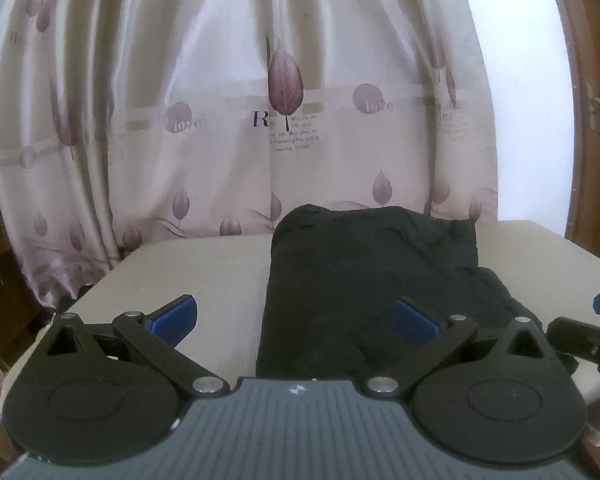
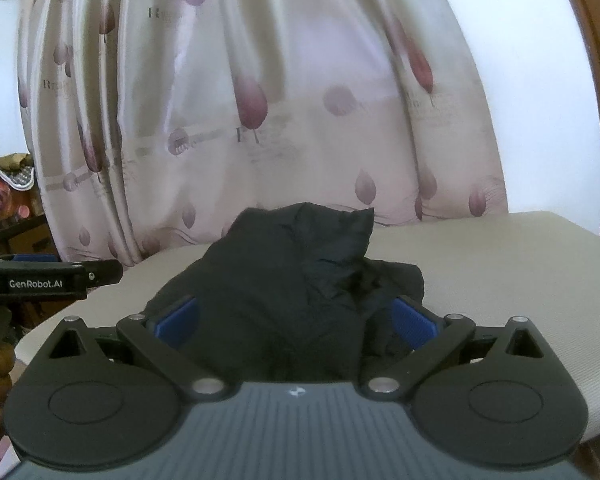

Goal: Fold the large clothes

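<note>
A black garment (image 1: 364, 280) lies folded in a rough stack on a beige padded table (image 1: 204, 272). My left gripper (image 1: 296, 320) is open at the garment's near left edge, with its blue pads (image 1: 176, 316) apart and holding nothing. In the right wrist view the same garment (image 2: 292, 280) lies bunched and creased. My right gripper (image 2: 296, 320) is open over its near edge, with cloth between the spread fingers but not clamped. The right gripper also shows at the right edge of the left wrist view (image 1: 588, 336), and the left gripper shows at the left of the right wrist view (image 2: 52, 276).
A pale curtain with purple leaf prints (image 1: 260, 100) hangs close behind the table. A brown wooden door frame (image 1: 592, 100) stands on the right. Boxes and clutter (image 2: 4, 200) sit to the left. The table's far edge (image 2: 480, 220) meets the curtain.
</note>
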